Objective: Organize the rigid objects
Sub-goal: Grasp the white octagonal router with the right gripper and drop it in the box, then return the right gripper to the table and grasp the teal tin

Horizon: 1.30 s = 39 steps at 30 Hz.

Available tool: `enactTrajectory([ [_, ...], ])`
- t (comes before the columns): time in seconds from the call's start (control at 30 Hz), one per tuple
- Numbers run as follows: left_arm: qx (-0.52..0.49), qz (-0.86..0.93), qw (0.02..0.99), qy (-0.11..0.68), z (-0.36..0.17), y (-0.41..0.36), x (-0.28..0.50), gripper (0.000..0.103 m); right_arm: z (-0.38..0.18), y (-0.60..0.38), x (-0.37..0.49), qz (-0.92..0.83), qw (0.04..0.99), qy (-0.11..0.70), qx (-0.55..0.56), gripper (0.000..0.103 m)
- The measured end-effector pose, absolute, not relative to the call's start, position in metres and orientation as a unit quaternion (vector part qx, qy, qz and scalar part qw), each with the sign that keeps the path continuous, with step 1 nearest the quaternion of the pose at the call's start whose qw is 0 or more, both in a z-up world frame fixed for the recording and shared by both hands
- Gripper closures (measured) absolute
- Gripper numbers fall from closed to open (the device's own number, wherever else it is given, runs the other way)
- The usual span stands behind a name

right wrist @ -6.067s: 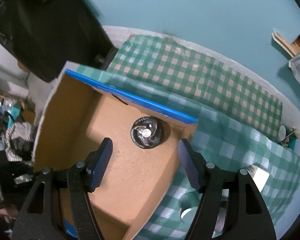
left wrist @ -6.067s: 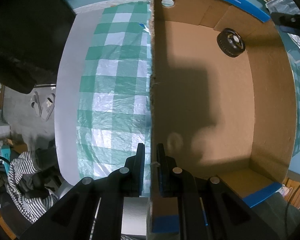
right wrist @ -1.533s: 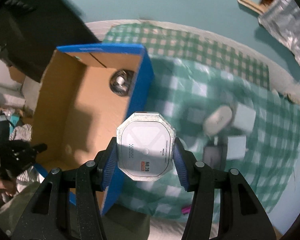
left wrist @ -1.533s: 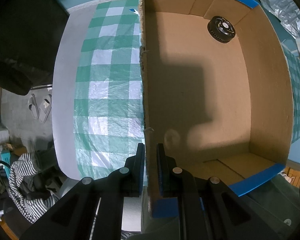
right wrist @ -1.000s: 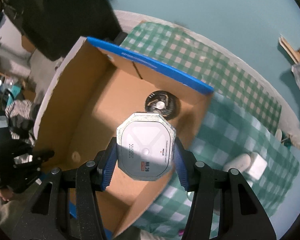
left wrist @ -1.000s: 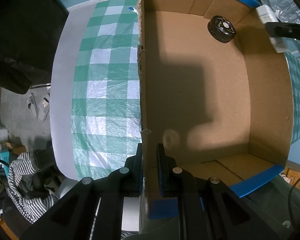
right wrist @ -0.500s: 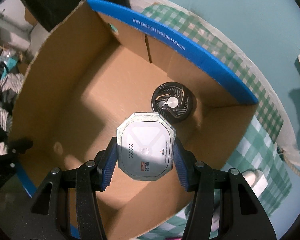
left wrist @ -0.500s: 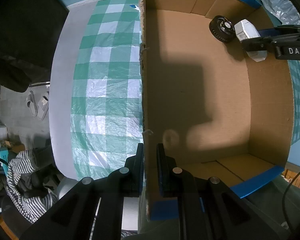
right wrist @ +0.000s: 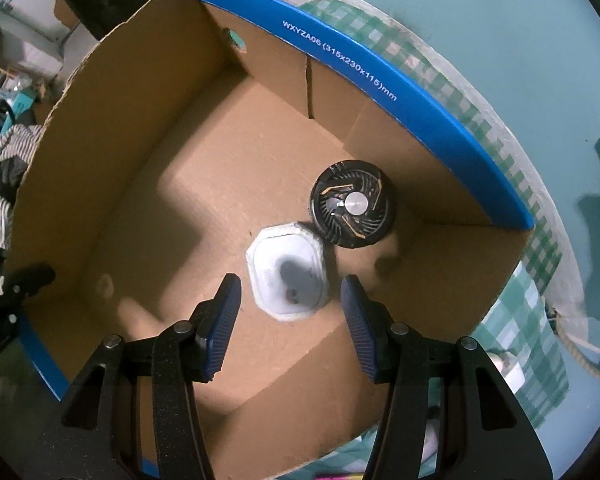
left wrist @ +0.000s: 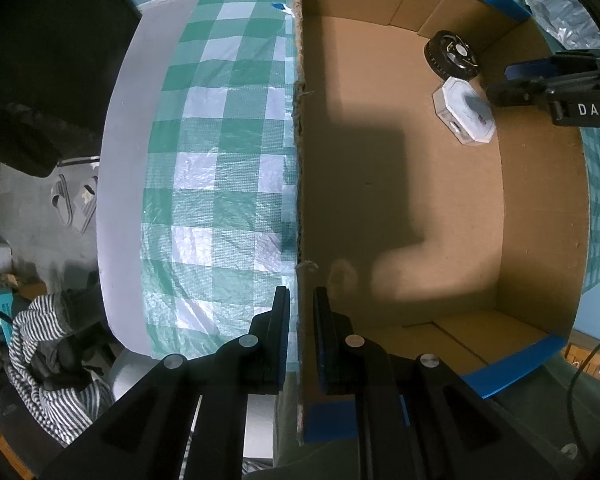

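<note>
Our left tool (left wrist: 300, 312) is clamped on the side wall of the cardboard box (right wrist: 148, 92), whose blue rim reads "WXYZA06 (315x230x115)mm". Our right tool (right wrist: 290, 316), marked "DAS" in the left view, hangs inside the box with its fingers spread apart and empty. Below it the white eight-sided device (right wrist: 287, 276) lies flat on the box floor, just beside the black fan (right wrist: 352, 208); its small print is too blurred to read.

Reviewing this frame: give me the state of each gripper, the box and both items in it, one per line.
right gripper: open, above the white octagonal device, not touching it.
left gripper: shut on the cardboard box wall.
cardboard box: open-topped, upright on the checked cloth.
white octagonal device: lying flat on the box floor.
black round fan: lying flat beside the device.
</note>
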<state>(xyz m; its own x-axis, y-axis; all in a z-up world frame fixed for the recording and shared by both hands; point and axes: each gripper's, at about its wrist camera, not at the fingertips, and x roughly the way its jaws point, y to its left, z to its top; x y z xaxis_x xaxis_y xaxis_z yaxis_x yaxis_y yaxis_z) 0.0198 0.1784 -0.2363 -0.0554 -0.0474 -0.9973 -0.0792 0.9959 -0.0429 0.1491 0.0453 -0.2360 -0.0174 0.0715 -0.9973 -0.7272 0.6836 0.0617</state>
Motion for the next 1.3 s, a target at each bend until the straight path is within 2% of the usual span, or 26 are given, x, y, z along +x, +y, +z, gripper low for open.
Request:
enactTrajectory([
  [0.63, -0.039, 0.011, 0.687, 0.726, -0.239, 0.182, 0.018, 0.092, -0.178, 0.011, 0.159, 0.294, 0.701, 0.629, -0.165, 0.05],
  [1.3, -0.035, 0.007, 0.688, 0.724, -0.237, 0.18, 0.014, 0.092, -0.151, -0.067, 0.148, 0.228, 0.732, 0.635, -0.094, 0.05],
])
